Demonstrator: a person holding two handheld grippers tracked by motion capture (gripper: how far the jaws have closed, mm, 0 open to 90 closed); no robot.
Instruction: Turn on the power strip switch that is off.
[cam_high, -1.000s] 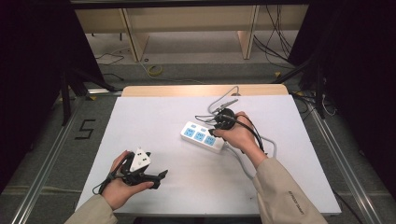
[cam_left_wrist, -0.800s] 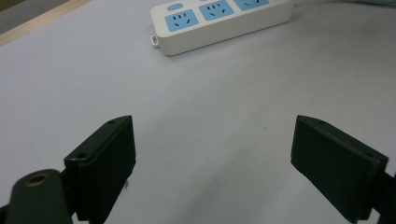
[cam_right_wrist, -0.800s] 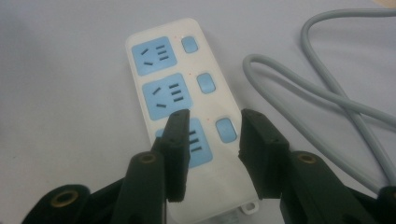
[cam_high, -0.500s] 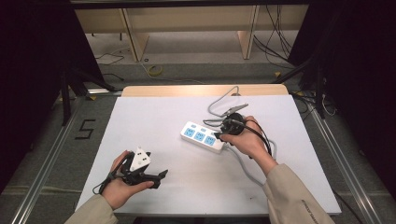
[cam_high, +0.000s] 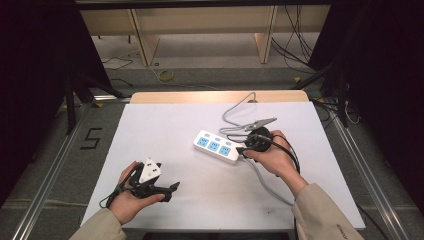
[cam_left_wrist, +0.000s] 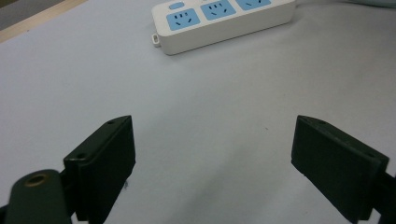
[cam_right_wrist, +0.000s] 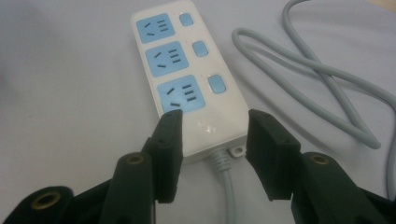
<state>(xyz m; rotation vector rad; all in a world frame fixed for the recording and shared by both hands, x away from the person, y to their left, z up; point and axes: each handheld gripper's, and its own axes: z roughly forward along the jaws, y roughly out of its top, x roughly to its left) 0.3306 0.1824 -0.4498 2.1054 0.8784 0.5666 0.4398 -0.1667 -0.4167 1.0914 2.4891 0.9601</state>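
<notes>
A white power strip (cam_high: 216, 146) with three blue sockets lies mid-table, and its grey cable (cam_high: 265, 180) loops away to the right. My right gripper (cam_high: 243, 149) sits at the strip's cable end. In the right gripper view the jaws (cam_right_wrist: 212, 140) straddle that end of the strip (cam_right_wrist: 187, 79). They have just been opening, and the pads do not press on it. The cable (cam_right_wrist: 327, 88) curls off to the right. My left gripper (cam_high: 171, 192) rests near the front left, held in a hand. Its jaws (cam_left_wrist: 212, 163) stand wide open over bare table, with the strip (cam_left_wrist: 224, 18) farther off.
The white table top (cam_high: 165, 125) has a wooden strip along its far edge (cam_high: 200, 96). Metal rails (cam_high: 45, 190) run along both sides on the floor. Beyond the table are wooden shelf legs (cam_high: 142, 45) and loose floor cables (cam_high: 295, 35).
My right hand has drawn back to the right along the strip toward its cable end, and its jaws have widened. The strip and the left hand have stayed in place.
</notes>
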